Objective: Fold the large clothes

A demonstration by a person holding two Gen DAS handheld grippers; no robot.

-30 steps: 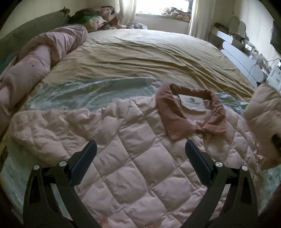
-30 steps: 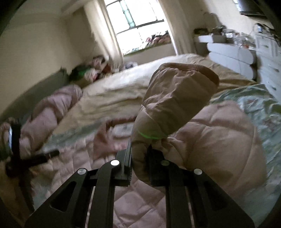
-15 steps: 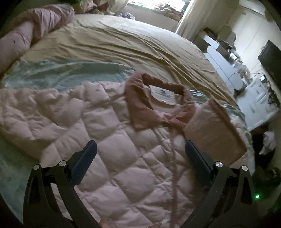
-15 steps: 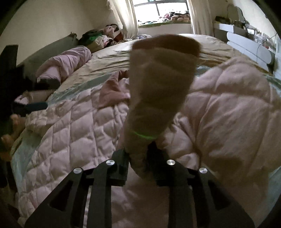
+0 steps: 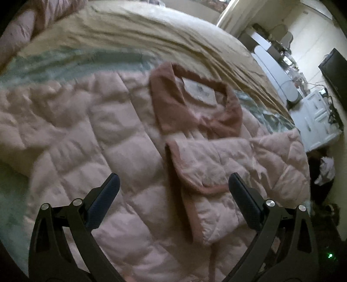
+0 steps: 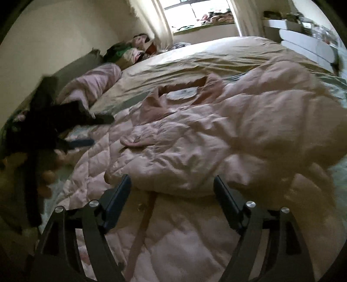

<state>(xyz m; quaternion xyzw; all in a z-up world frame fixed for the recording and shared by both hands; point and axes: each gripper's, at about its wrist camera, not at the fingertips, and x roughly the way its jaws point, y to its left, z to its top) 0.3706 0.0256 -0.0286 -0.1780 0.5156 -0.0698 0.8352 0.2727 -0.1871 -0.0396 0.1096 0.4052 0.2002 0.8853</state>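
This is a bedroom in a home. A wide bed [image 6: 216, 54] under a tan sheet fills most of both views, with a rolled pink duvet [image 6: 95, 80] along its far side and a heap of loose clothes [image 6: 130, 50] by the wall. Daylight comes through a curtained window [image 6: 195, 13] whose sill holds more bundled items. Beside the bed stand white drawers [image 5: 316, 121] strewn with cables and small objects, and a dark flat screen [image 5: 336, 71] hangs on the wall above them.
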